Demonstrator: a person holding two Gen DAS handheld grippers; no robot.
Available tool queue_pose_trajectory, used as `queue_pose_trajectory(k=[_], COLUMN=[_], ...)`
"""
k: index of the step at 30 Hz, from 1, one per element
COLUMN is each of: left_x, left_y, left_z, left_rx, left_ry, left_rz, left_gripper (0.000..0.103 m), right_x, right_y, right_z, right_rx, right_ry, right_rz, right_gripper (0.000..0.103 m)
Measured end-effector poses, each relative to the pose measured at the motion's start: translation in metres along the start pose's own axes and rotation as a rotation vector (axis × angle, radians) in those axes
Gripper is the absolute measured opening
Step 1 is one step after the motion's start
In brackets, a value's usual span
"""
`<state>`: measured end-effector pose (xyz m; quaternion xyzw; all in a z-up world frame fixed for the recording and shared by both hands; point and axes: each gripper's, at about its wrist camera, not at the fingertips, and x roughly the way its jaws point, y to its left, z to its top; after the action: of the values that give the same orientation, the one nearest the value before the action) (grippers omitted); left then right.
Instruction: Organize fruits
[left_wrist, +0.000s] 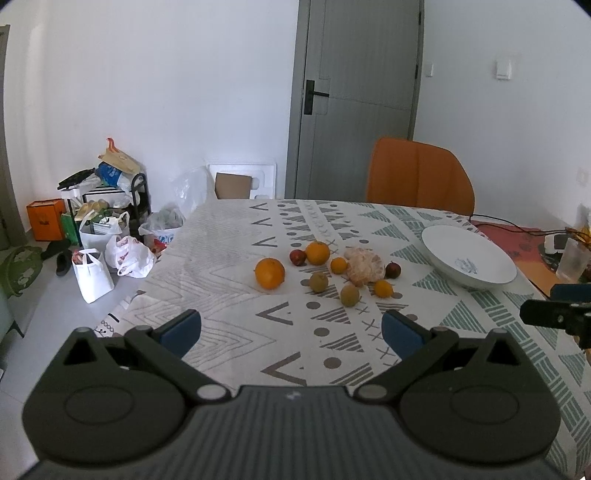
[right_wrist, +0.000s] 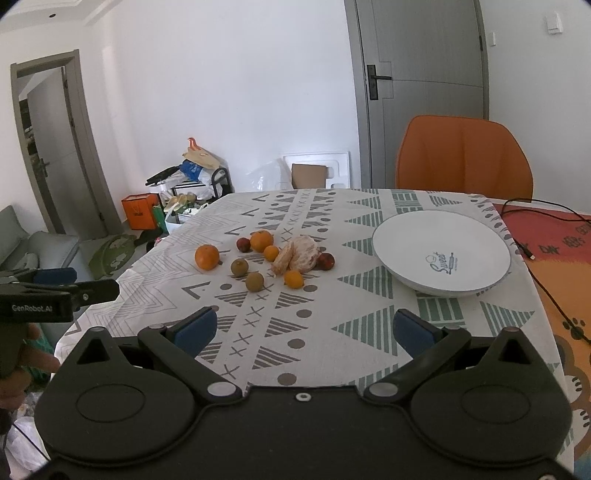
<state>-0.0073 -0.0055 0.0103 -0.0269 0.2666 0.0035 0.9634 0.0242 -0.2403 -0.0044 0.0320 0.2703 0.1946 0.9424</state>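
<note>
White walls and a grey door (right_wrist: 421, 92) back the scene, with an orange chair (right_wrist: 463, 158) behind the patterned desk (right_wrist: 332, 314). Fruits sit clustered mid-desk: a big orange (right_wrist: 207, 256), a peeled citrus (right_wrist: 301, 254), kiwis, small reds. To their right, the white bowl (right_wrist: 441, 254) sits empty, well apart. Left gripper (left_wrist: 291, 328) hangs above the near edge, fingers spread wide, holding nothing. Right gripper (right_wrist: 304, 330) likewise, gaping over the cloth.
</note>
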Motion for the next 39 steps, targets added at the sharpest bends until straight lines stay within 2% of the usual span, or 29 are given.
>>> queue_pose_trajectory(k=[29,39], left_x=[-0.004,0.015], left_y=[0.004,-0.003], left_z=[0.001,0.006], left_rx=[-0.005,0.005], left_ry=[-0.002,-0.002], left_rz=[-0.006,-0.013], left_gripper=[0.103,0.103], right_x=[0.003,0.011], right_y=[-0.001,-0.006], right_z=[-0.001,0.000], right_rx=[-0.003,0.020], right_ry=[0.001,-0.053], right_rz=[0.001,-0.017], right_gripper=[0.103,0.103])
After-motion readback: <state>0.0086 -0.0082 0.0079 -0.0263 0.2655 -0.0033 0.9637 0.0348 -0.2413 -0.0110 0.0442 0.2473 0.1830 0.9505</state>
